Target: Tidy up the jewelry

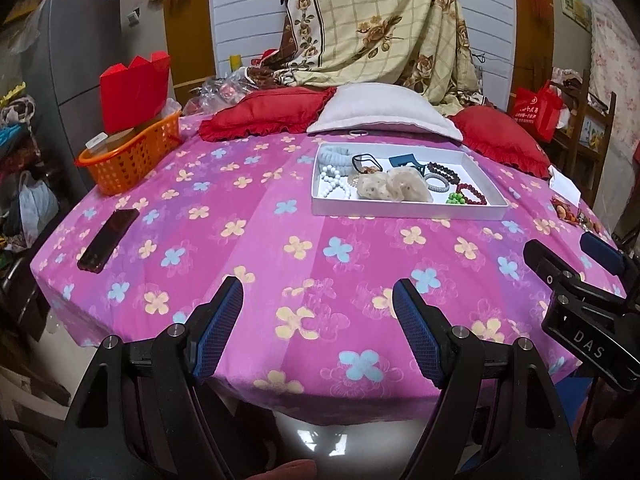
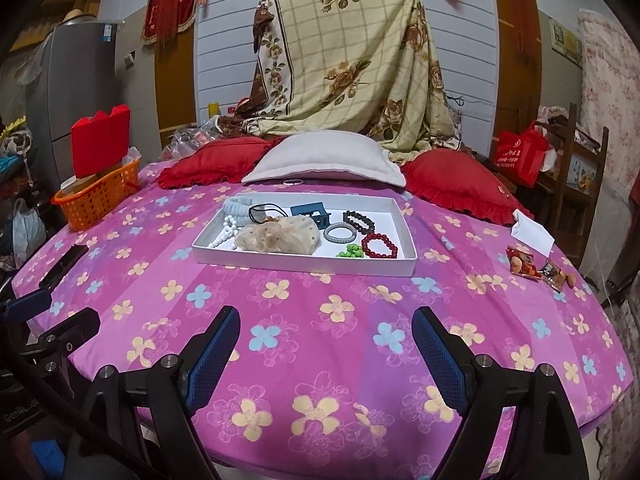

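1. Jewelry sits gathered in the white tray [image 1: 408, 210] in your left wrist view, far across the pink floral cloth [image 1: 248, 264] and just before the white pillow [image 1: 384, 114]. You can pick out white beads [image 1: 332, 180], a grey band [image 1: 338, 155], a beige scrunchie [image 1: 394, 187], a blue claw clip [image 1: 404, 161], a dark bead bracelet [image 1: 444, 171], a red bead bracelet [image 1: 472, 195] and green beads [image 1: 455, 199]. Your left gripper [image 1: 318, 330] hangs near the cloth's front edge with its fingers spread wide and nothing between them. The right gripper [image 1: 572, 256] shows at the right edge; from here its jaws appear apart.

2. From your right wrist view, the same tray [image 2: 304, 262] lies well ahead, its pieces loosely heaped, not sorted. A small ring [image 2: 295, 181] rests outside it, against the pillow [image 2: 324, 156]. Your right gripper [image 2: 326, 344] is released too, holding nothing.

3. Judging from both views, most pieces already lie in the tray. That stray ring looks like what is left, and perhaps tidying the heap.
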The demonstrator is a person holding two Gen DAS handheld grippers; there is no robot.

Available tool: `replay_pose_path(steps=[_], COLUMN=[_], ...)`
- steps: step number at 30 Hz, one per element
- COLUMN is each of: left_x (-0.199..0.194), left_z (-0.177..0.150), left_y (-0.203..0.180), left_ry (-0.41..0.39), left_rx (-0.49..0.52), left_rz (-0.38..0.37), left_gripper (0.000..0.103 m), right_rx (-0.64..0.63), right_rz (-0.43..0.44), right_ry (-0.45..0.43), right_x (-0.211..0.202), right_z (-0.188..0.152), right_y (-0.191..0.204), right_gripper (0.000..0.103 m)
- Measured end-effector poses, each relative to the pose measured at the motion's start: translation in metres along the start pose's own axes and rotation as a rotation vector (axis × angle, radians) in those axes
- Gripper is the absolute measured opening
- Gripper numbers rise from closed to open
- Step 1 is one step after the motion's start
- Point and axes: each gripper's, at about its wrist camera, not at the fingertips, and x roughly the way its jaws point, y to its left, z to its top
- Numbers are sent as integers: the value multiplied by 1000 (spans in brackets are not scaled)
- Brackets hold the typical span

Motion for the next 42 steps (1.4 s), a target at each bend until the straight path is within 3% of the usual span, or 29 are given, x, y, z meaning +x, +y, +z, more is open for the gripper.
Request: replay_pose_path(steps=[32,42], left_x=[5,17], left_z=[-7,-8], left_y=[-4,0], left_ry=[20,35], left_rx=[11,2], left_rz=[-7,-9], left_gripper=[78,78], right_rx=[9,22], right_rz=[0,2], right_ry=[8,43], right_x=[1,19], right_z=[-3,-8], right_y=[0,-3], right_gripper=[86,86])
